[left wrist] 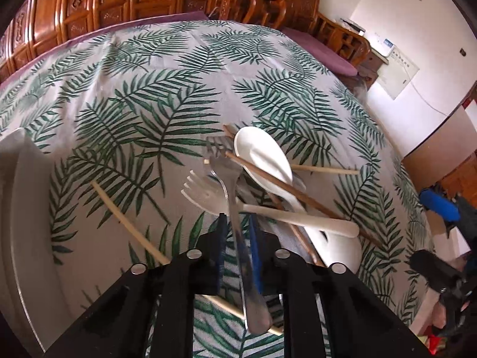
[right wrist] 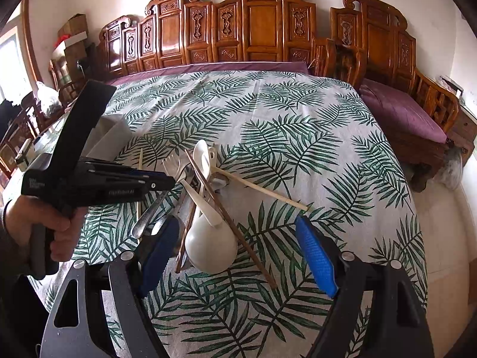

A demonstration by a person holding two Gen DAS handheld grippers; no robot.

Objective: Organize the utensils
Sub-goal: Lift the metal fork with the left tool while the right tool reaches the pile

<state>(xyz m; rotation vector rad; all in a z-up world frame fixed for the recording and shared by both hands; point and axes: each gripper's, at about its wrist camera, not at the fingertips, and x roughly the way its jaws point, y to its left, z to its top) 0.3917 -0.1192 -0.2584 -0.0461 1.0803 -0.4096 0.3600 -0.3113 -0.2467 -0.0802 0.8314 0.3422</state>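
My left gripper (left wrist: 237,223) is shut on the handle of a metal fork (left wrist: 229,179), held just above a pile of utensils. The pile has a white plastic fork (left wrist: 205,197), a white spoon (left wrist: 262,152), brown chopsticks (left wrist: 286,185) and pale chopsticks (left wrist: 125,220). In the right wrist view the left gripper (right wrist: 98,179) holds the metal fork (right wrist: 152,211) by the pile's left side. My right gripper (right wrist: 238,232) is open, its blue pads either side of a big white spoon (right wrist: 210,247) and a brown chopstick (right wrist: 238,232).
A leaf-print cloth (right wrist: 268,113) covers the table. A white tray or plate (left wrist: 29,223) lies at the left; it also shows in the right wrist view (right wrist: 110,137). Carved wooden benches with purple cushions (right wrist: 399,107) stand behind and to the right.
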